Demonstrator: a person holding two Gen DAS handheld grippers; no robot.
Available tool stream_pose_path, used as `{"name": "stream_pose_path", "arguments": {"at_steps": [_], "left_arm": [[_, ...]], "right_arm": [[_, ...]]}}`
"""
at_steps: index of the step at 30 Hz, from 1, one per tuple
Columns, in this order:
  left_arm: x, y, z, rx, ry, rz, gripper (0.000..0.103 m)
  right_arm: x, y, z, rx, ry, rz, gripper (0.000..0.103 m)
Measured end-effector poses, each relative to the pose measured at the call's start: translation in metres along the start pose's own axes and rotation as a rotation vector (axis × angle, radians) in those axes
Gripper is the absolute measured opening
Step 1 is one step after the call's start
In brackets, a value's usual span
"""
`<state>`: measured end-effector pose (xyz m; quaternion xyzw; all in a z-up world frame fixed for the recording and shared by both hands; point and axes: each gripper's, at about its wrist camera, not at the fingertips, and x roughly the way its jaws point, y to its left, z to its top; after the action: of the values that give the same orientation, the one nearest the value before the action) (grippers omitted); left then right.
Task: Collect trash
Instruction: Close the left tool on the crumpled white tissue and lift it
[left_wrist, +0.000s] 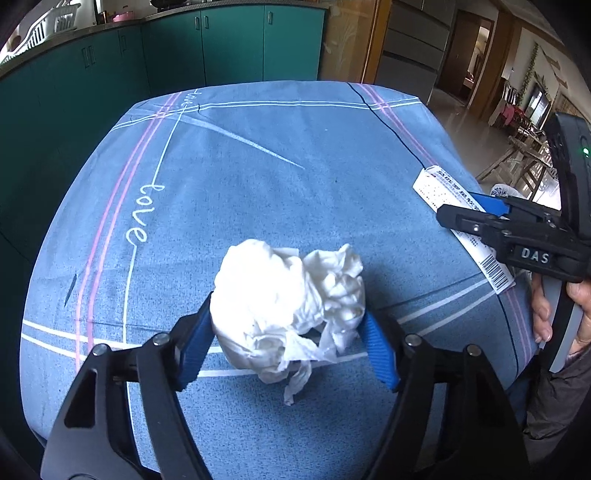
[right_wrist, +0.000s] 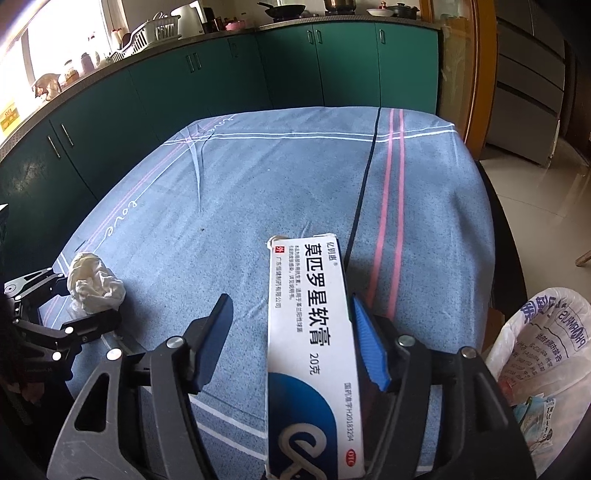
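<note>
A crumpled white tissue (left_wrist: 280, 295) lies on the blue tablecloth (left_wrist: 258, 166) near its front edge. My left gripper (left_wrist: 289, 304) stands around it, and both blue pads touch its sides. The right wrist view shows the same tissue (right_wrist: 94, 284) at the far left. A long white and blue ointment box (right_wrist: 310, 332) lies between the fingers of my right gripper (right_wrist: 291, 300). The box rests against the right blue pad, while the left finger stands well apart from it, so the jaws are open. In the left wrist view the box (left_wrist: 436, 188) lies on the cloth's right edge.
A white plastic bag (right_wrist: 546, 350) with printed text and some trash inside stands off the table's right side. Green cabinets (right_wrist: 221, 74) run behind the table. A person's hand (left_wrist: 543, 314) holds the right gripper's handle.
</note>
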<state>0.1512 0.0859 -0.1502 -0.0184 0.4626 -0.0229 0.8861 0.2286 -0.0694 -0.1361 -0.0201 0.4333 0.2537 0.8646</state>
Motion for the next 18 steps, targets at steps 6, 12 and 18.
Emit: {"name": "stream_pose_path", "arguments": {"at_steps": [6,12,18], "left_arm": [[0.0005,0.0003,-0.0013,0.009,-0.002,0.008,0.076],[0.0006,-0.0055,-0.0023,0.038,-0.012,0.024,0.067],[-0.0006,-0.0046,-0.0003,0.023,-0.026,0.02,0.052]], "right_arm": [[0.0044,0.0015,0.002,0.014,-0.003,-0.007,0.064],[0.0041,0.0041,0.0003,0.008,-0.005,-0.005,0.063],[0.0,0.0045,-0.0015,0.01,-0.008,0.015,0.04]]}}
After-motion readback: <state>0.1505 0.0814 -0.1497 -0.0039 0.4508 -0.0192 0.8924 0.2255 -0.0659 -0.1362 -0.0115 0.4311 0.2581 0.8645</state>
